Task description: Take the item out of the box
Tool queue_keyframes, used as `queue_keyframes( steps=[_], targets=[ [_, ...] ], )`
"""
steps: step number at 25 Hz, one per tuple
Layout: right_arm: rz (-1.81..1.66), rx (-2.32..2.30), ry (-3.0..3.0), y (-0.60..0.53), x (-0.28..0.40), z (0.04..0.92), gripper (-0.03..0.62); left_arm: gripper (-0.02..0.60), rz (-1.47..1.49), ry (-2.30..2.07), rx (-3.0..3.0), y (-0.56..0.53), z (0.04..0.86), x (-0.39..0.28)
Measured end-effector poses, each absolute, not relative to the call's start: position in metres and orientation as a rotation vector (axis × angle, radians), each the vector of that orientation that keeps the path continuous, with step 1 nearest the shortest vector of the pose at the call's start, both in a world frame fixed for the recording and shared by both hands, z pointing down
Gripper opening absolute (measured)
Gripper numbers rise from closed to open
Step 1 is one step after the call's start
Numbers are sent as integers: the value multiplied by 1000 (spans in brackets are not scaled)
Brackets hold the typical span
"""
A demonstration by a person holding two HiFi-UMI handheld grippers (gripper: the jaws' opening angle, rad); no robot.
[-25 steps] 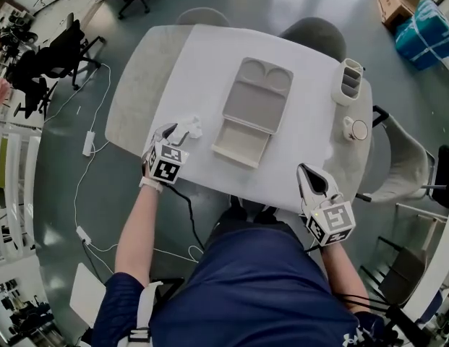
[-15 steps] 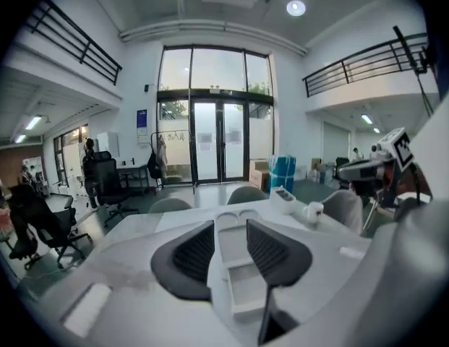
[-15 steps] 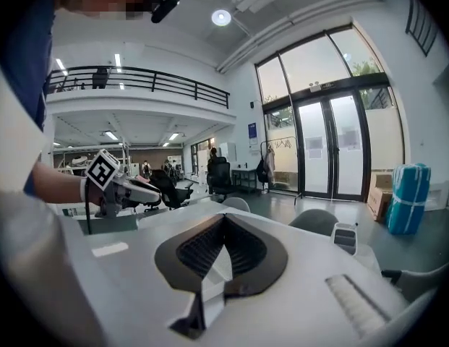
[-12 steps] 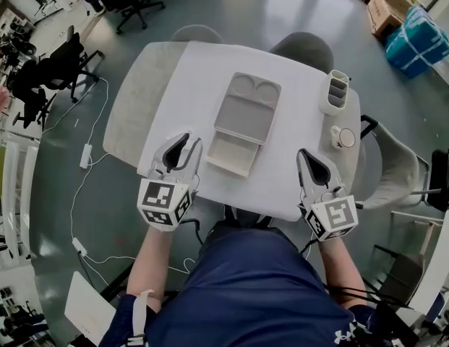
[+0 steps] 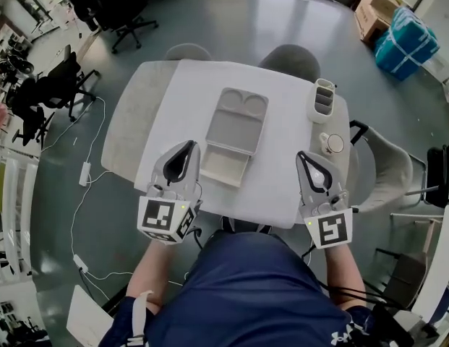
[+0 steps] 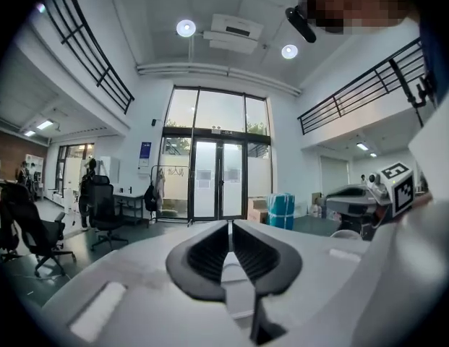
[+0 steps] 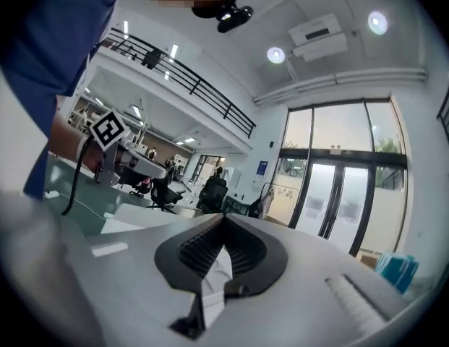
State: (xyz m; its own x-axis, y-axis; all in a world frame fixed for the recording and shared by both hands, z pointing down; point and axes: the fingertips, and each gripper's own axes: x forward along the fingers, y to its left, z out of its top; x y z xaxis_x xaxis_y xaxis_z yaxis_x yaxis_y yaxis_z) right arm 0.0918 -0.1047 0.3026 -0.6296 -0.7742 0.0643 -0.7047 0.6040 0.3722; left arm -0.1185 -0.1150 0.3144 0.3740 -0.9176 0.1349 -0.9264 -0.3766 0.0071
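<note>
An open grey box lies in the middle of the white table. Its far half has two round recesses, and its shallow near half looks bare. No item shows in it. My left gripper hovers over the near left edge of the table, beside the box. Its jaws are closing and its tips meet with nothing between them. My right gripper is held over the near right edge. In its own view its tips are also together and hold nothing.
A slotted grey holder and a small round object stand at the right side of the table. A grey mat covers the left side. Two chairs stand behind the table, and cables run over the floor at the left.
My left gripper has come back from the table's left front toward my body, risen, and closed its jaws. The small white object beside it a second ago is no longer visible.
</note>
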Motion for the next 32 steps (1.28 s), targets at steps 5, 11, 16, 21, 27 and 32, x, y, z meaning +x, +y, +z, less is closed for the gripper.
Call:
queue_keyframes(
  steps=[5,11,16,21,27,32],
  targets=[
    [-261,1362,-2742,-109,113,279,2,5,53,-1655,2589,-117,292,-98],
    [12,1513,-2834,-108,126,279,3,5,-52,-1641,2538,-118,287,-88],
    [-8,1521,-2831,-104,129,283,2,5,-16,-1643,2547,-115,293,-86],
    [-18,1487,-2804,-103,128,289,2,5,31,-1645,2596,-109,291,-81],
    [-11,1464,-2813,-102,123,292,2,5,49,-1657,2613,-105,290,-81],
    [0,1462,-2819,-101,123,293,2,5,54,-1656,2616,-104,292,-81]
  ],
)
